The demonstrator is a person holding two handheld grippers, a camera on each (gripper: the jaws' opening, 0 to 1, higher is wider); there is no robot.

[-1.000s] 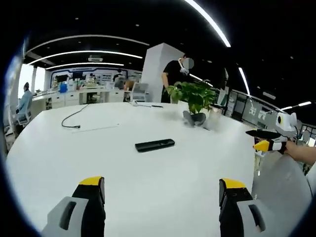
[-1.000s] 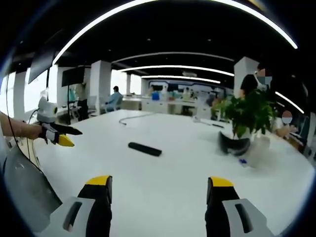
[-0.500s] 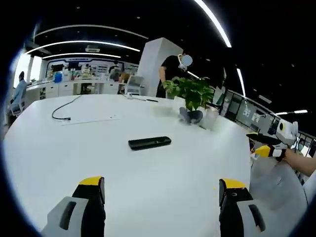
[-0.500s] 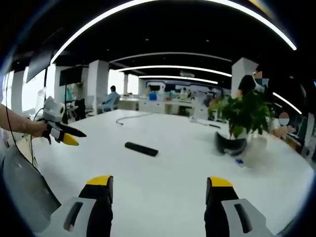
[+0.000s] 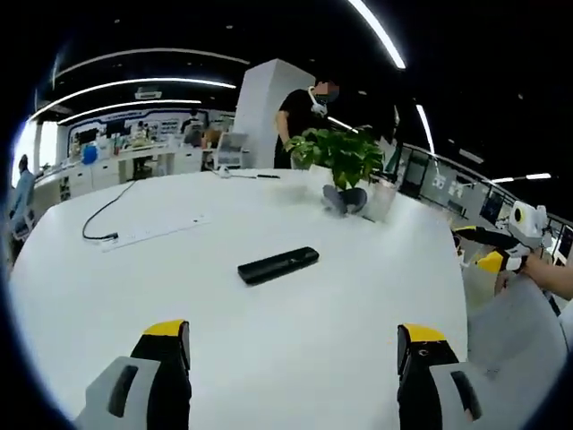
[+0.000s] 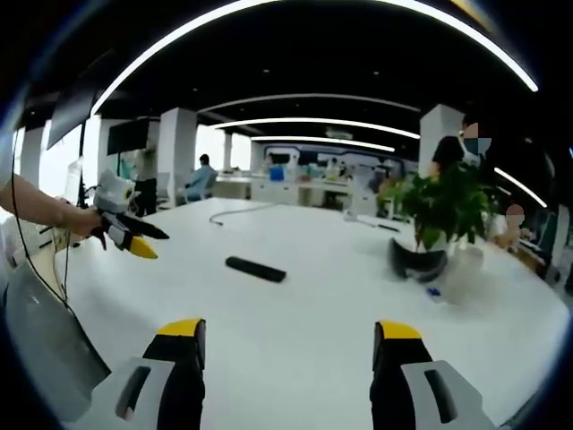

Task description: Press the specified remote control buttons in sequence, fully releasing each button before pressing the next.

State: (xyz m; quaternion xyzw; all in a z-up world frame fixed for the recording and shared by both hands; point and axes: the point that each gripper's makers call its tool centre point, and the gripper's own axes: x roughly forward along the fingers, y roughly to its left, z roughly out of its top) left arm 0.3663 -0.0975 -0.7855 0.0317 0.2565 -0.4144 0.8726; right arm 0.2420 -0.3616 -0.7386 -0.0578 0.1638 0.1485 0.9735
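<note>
Black remote control (image 5: 278,265) lies alone on the white desk (image 5: 224,340).
Both hand-held grippers (image 5: 295,345) (image 6: 286,340) hover released, jaws apart; no lettering is legible.

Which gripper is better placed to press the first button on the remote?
Probably the left gripper: the remote lies centred ahead of its open jaws. From the right gripper it sits off to the left.

A black remote control (image 5: 278,265) lies on the plain white surface (image 5: 295,331); my left tool (image 5: 295,345) and right tool (image 6: 286,345) are black, grey-bodied, yellow-tipped, near a green plant (image 5: 342,154).
</note>
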